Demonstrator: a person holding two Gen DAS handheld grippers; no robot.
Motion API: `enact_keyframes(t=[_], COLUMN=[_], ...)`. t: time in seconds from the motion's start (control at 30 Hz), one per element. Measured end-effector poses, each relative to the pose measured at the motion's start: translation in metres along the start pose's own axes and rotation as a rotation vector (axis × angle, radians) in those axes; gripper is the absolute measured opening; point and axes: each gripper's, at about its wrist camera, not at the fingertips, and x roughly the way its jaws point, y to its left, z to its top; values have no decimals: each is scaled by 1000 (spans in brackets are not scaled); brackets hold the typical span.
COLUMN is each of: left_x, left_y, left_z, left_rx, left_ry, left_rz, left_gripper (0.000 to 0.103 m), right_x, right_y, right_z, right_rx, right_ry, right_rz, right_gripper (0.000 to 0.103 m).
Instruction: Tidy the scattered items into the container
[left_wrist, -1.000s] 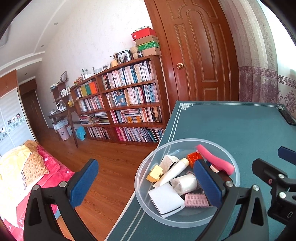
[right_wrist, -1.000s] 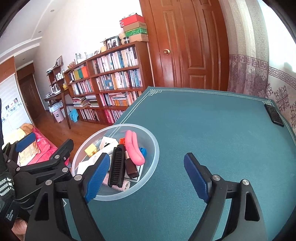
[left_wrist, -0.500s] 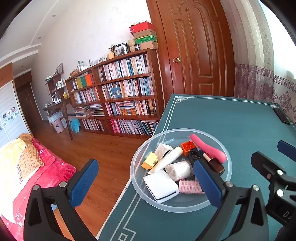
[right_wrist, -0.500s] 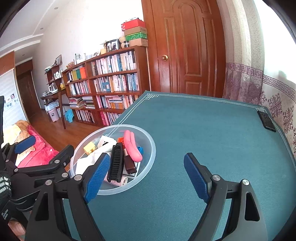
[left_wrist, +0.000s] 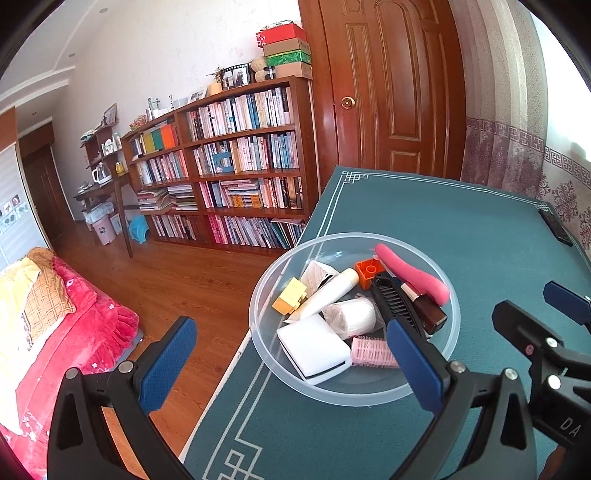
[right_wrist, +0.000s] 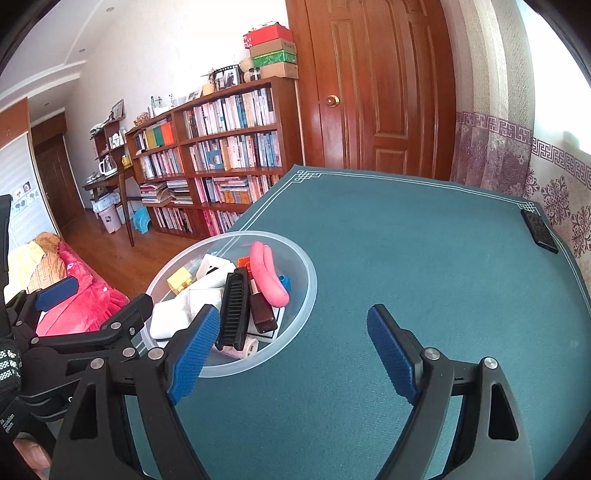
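Legible writing: the letters "DA" in white on the black body of the right gripper, seen at the lower right of the left wrist view; book spines on the bookcase (left_wrist: 236, 173) too small to read

Left gripper (left_wrist: 291, 365): jaws spread wide, blue pads holding nothing; its right pad stands in front of the bowl's near rim, contact cannot be told

Right gripper (right_wrist: 295, 350): jaws spread wide, empty, over bare teal table cover (right_wrist: 424, 266); its left pad overlaps the bowl's near edge in view

Container: clear plastic bowl (left_wrist: 452, 332), round, translucent, near the table's left edge. Contents:
- pink curved item (left_wrist: 413, 273), at the far side
- black comb (left_wrist: 395, 306), lying across the middle
- dark brown bottle (left_wrist: 428, 314), beside the comb
- orange block (left_wrist: 367, 271)
- yellow block (left_wrist: 290, 299)
- white tube (left_wrist: 328, 295)
- white roll in wrap (left_wrist: 354, 317)
- white box (left_wrist: 314, 347), nearest the rim
- pink hair roller (left_wrist: 371, 356)

Elsewhere on the table: black flat device (right_wrist: 539, 230), far right corner, well apart from the bowl
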Motion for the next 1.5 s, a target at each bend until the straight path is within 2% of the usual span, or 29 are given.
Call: enact_keyframes(t=[0.33, 0.73, 1.07, 1.23, 1.37, 1.4, 1.43, 1.5], left_x=[15, 35, 39, 31, 28, 28, 27, 27], left_y=[4, 12, 13, 15, 21, 23, 24, 27], left_z=[-5, -11, -15, -13, -13, -13, -14, -14], left_rx=[-13, -76, -70, -44, -31, -28, -26, -23], left_ry=[66, 169, 184, 144, 125, 121, 117, 114], left_rz=[-19, -102, -92, -49, -22, -13, -4, 4], left_gripper=[103, 103, 103, 103, 103, 103, 103, 103], right_x=[9, 17, 22, 18, -6, -13, -17, -19], right_y=[0, -3, -2, 5, 7, 7, 7, 8], right_z=[-4, -10, -10, -5, 0, 2, 5, 8], right_rx=[-4, 3, -2, -32, -30, -28, -23, -22], right_ry=[33, 62, 71, 13, -141, -180, -210, -243], right_rz=[8, 10, 5, -40, -103, -107, -109, -123], right_gripper=[85, 85, 85, 85, 85, 91, 103, 103])
